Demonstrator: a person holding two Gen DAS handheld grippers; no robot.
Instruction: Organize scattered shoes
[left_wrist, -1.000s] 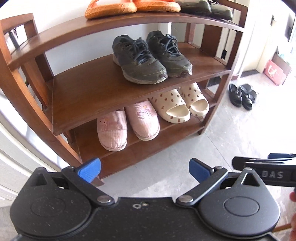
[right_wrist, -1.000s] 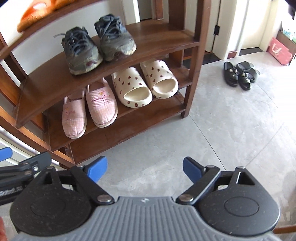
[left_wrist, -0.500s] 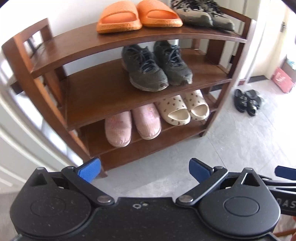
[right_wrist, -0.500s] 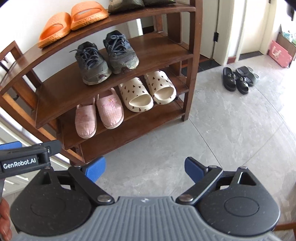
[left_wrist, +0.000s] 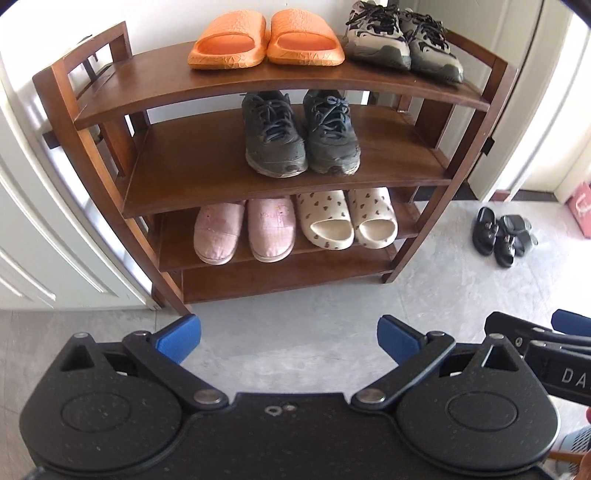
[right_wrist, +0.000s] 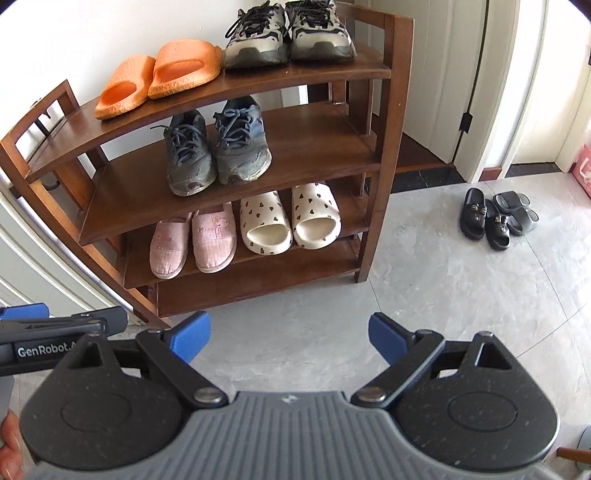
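A brown wooden shoe rack (left_wrist: 207, 184) (right_wrist: 325, 136) stands against the wall. Orange slides (left_wrist: 266, 40) (right_wrist: 159, 74) and grey sneakers (left_wrist: 402, 40) (right_wrist: 288, 33) share its top shelf. Dark sneakers (left_wrist: 299, 136) (right_wrist: 218, 147) sit on the middle shelf. Pink slippers (left_wrist: 245, 229) (right_wrist: 194, 240) and cream heart-print slides (left_wrist: 347, 218) (right_wrist: 290, 219) fill the bottom shelf. Black sandals (left_wrist: 502, 234) (right_wrist: 495, 216) lie loose on the floor to the right. My left gripper (left_wrist: 290, 338) and right gripper (right_wrist: 290, 336) hang open and empty in front of the rack.
Grey stone floor (right_wrist: 443, 295) spreads out before the rack. A white door (left_wrist: 44, 221) stands at the left, a doorway with white frame (right_wrist: 495, 85) at the right. A pink bag (left_wrist: 581, 208) rests at the far right.
Both grippers have pulled back and risen from the rack, so the top shelf with orange slides and grey sneakers has come fully into view. The jaws stay open.
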